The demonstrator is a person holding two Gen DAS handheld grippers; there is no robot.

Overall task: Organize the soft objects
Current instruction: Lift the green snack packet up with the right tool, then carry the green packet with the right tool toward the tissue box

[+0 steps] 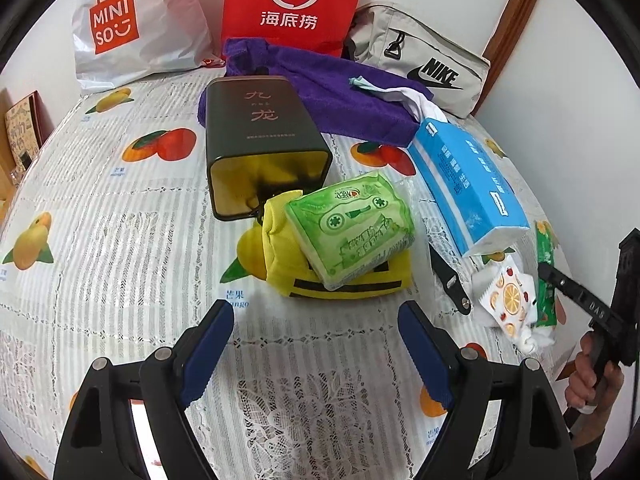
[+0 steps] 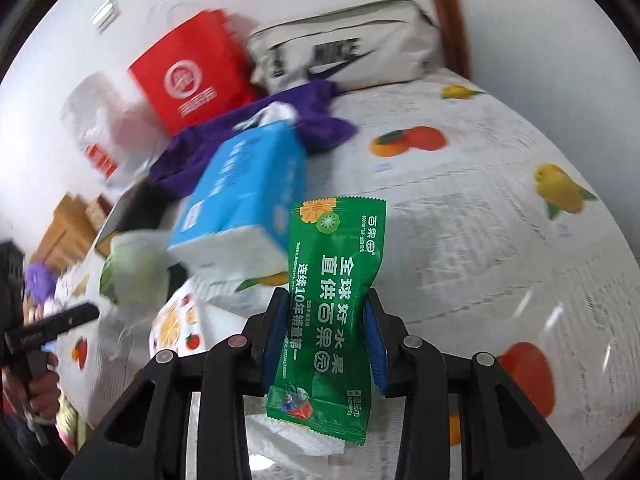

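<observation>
Clamping the green foil wet-wipe sachet above the bench, the right gripper had one item; the left gripper gaped empty, with the dark open tin unfilled.

A glossy green plastic wet-wipe sachet, a matt dark metal tin, purple terry cloth and a shiny plastic-wrapped blue tissue pack on a lace-patterned tablecloth.
</observation>
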